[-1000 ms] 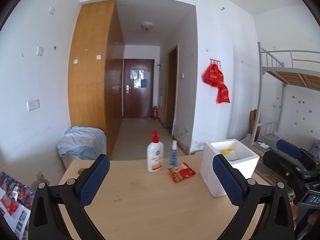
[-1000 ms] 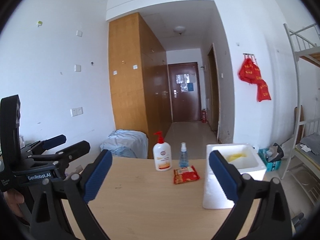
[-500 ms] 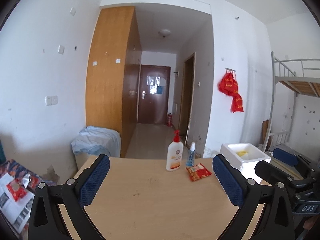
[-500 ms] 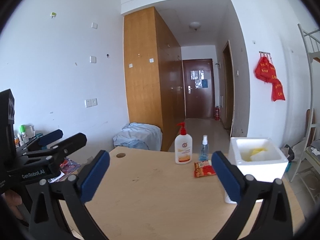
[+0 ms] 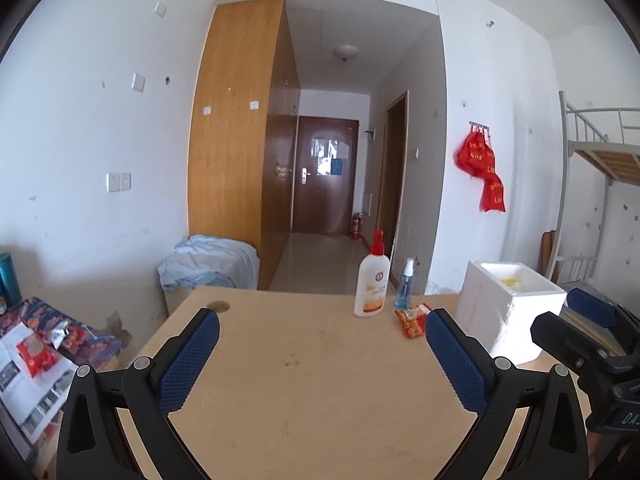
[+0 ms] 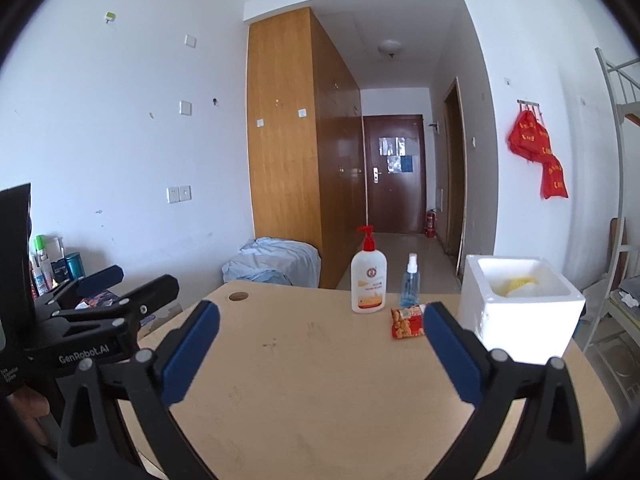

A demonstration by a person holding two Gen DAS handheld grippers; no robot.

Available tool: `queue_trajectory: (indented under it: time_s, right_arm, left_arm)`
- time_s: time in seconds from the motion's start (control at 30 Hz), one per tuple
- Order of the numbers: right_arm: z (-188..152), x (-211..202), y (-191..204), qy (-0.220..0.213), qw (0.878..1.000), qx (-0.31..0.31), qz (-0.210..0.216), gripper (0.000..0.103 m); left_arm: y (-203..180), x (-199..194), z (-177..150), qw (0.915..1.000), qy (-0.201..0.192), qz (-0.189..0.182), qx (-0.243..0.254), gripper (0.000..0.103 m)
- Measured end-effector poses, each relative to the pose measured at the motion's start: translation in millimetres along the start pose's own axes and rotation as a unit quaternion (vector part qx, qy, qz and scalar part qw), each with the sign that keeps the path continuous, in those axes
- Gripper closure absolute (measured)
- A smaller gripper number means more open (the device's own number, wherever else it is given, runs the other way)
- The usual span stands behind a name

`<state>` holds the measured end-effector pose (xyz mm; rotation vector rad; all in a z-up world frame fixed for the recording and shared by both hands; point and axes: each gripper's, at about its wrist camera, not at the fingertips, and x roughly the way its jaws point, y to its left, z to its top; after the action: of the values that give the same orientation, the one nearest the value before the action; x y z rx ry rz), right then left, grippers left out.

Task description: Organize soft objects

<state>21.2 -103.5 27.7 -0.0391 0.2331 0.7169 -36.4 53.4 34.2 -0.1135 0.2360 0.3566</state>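
Note:
A red snack packet (image 5: 412,319) (image 6: 407,322) lies on the wooden table (image 5: 304,384) (image 6: 304,392) near its far right. Beside it stands a white foam box (image 5: 508,312) (image 6: 520,312) with something yellow inside. A white pump bottle (image 5: 372,284) (image 6: 368,280) and a small blue spray bottle (image 5: 404,290) (image 6: 410,284) stand behind the packet. My left gripper (image 5: 320,354) is open and empty over the near table, and also shows in the right wrist view (image 6: 120,284). My right gripper (image 6: 320,350) is open and empty; it shows at the right edge of the left wrist view (image 5: 572,316).
A light blue cloth bundle (image 5: 208,264) (image 6: 272,260) lies on the floor past the table's far edge. Papers and packets (image 5: 36,352) lie low at the left. A bunk bed frame (image 5: 600,200) stands at the right. Red bags (image 5: 482,172) hang on the wall.
Both grippers have pulled back and shifted left from the table's far end. The bottles, packet and foam box now look smaller and farther. Both stay open.

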Motion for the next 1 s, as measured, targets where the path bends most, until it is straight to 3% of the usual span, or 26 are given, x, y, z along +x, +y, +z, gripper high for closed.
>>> queue_trajectory:
  time_s: [0.57,1.0]
  right_arm:
    - [-36,2,3,0.02,1.0,0.011,-0.02,0.0]
    - [-50,-12,9,0.017,0.999,0.021,-0.033,0.0]
  left_arm:
    - [9,9,-45,0.9995,0.022,0.016,-0.015,0.0]
    - [3,-10,-58,0.9998,0.005,0.016,-0.006,0.0]
